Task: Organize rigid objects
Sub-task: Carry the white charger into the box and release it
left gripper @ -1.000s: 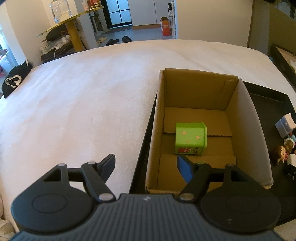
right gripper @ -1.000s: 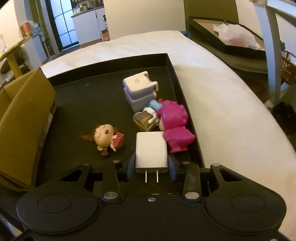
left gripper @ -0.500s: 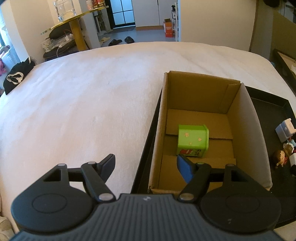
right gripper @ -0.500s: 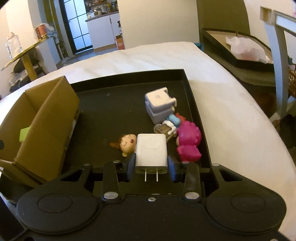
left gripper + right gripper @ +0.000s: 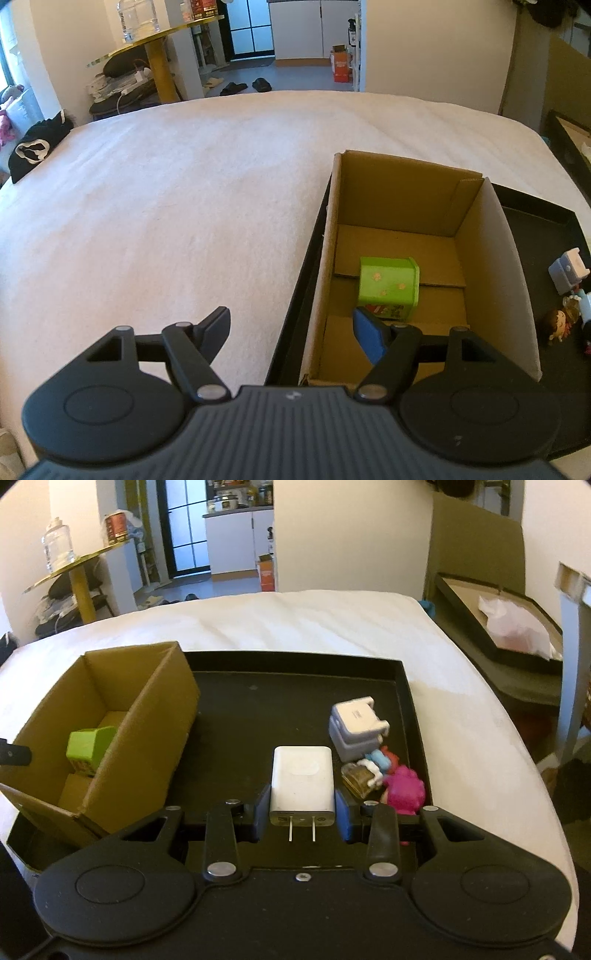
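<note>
Charger point(image 5: 302, 780), white w/ two prongs pointing back toward the camera, long axis running along the fingers, is pinched in the right gripper point(image 5: 301, 810) above the black tray point(image 5: 258, 716). Label text too small to read. Left gripper point(image 5: 291, 328) is spread wide, empty, near the cardboard box point(image 5: 495, 266) holding a green cube point(image 5: 388, 286).

The left gripper point(image 5: 291, 328) hangs level with jaws spread wide; the right gripper point(image 5: 302, 812) has jaws clamped together on a load.

Box point(image 5: 147, 716) on tray's point(image 5: 295, 657) left side, cube point(image 5: 388, 288) inside; toys point(image 5: 369, 753) at right.
</note>
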The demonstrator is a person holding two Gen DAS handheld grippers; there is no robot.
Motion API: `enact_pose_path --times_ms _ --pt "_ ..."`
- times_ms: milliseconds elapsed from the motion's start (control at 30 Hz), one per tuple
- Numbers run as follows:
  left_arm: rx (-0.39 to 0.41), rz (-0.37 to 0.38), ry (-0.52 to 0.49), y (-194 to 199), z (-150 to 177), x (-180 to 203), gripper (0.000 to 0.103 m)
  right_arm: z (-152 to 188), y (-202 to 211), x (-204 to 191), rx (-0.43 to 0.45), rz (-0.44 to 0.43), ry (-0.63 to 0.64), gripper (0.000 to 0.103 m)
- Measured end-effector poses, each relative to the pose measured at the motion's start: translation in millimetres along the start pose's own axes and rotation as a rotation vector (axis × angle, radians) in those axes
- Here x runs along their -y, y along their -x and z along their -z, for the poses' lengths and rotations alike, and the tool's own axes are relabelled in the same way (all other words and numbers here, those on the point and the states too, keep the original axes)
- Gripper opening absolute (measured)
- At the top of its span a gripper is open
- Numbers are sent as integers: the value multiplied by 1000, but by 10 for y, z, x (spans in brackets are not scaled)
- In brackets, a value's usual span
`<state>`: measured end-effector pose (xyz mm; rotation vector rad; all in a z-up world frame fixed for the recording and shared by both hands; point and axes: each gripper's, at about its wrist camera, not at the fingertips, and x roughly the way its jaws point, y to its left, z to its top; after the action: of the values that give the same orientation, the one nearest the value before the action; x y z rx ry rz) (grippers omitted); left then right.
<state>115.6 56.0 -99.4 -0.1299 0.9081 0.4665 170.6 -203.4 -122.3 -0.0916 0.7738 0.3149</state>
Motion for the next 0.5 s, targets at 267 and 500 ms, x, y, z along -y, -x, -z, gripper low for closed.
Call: enact_pose_path --times_ms 267,500 --pt "0 35 27 8 4 -62 68 -192 90 -218 38 -8 68 36" --pt "-8 51 44 -24 12 -106 52 -342 160 -446 71 -19 103 36"
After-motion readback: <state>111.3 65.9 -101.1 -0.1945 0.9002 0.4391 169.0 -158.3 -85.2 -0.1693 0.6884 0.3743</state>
